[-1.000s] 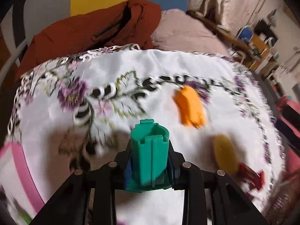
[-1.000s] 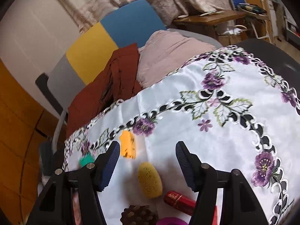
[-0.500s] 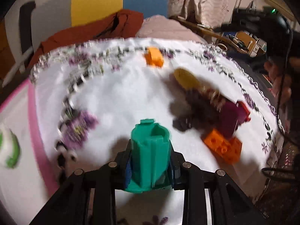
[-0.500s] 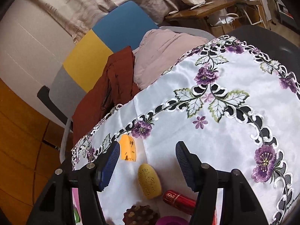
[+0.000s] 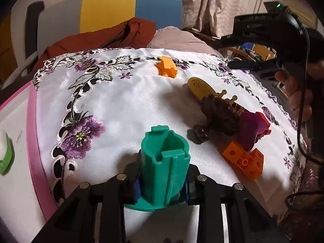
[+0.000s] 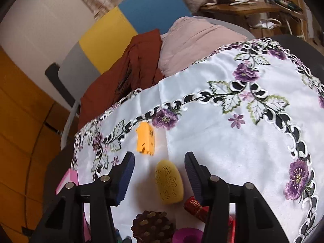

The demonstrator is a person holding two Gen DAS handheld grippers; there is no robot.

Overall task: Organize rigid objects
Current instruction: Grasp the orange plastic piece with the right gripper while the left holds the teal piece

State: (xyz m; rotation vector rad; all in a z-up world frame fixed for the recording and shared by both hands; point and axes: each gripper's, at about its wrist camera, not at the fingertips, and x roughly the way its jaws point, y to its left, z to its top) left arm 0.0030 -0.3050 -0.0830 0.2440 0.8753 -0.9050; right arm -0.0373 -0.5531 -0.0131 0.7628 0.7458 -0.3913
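Clamped between the fingers of the left gripper (image 5: 162, 184) is a green plastic cylinder (image 5: 165, 162), sitting bottom centre of the left wrist view, upright with its open top facing up. No writing can be made out on it.

Over in the right wrist view, the right gripper (image 6: 159, 175) is seen with its fingers spread wide apart and nothing between them; a yellow oval piece (image 6: 169, 184) with an embossed pattern shows in the gap, lying on the tablecloth (image 6: 212, 141). Just right of it, partly hidden by the right finger, a red tube (image 6: 194, 207) carries gold lettering, but it's too small and blurry to be read. Some dark marks are visible on the orange block (image 6: 145, 138) above centre-left, also unreadable.

A few things are only caught by the left wrist view: an orange brick with studs (image 5: 243, 160) at lower right, a purple piece (image 5: 250, 131) just above it, a white-and-green object (image 5: 5, 154) on the pink-edged surface (image 5: 33, 141) at far left, and the person's hand (image 5: 297, 95) at the right edge. The brown spiky pinecone-like thing (image 5: 220, 115) is shown whole there, while in the right wrist view only its top (image 6: 152, 224) peeks in at the bottom edge. The yellow piece (image 5: 201, 87) and orange block (image 5: 167, 67) appear in the upper middle of the left view too.
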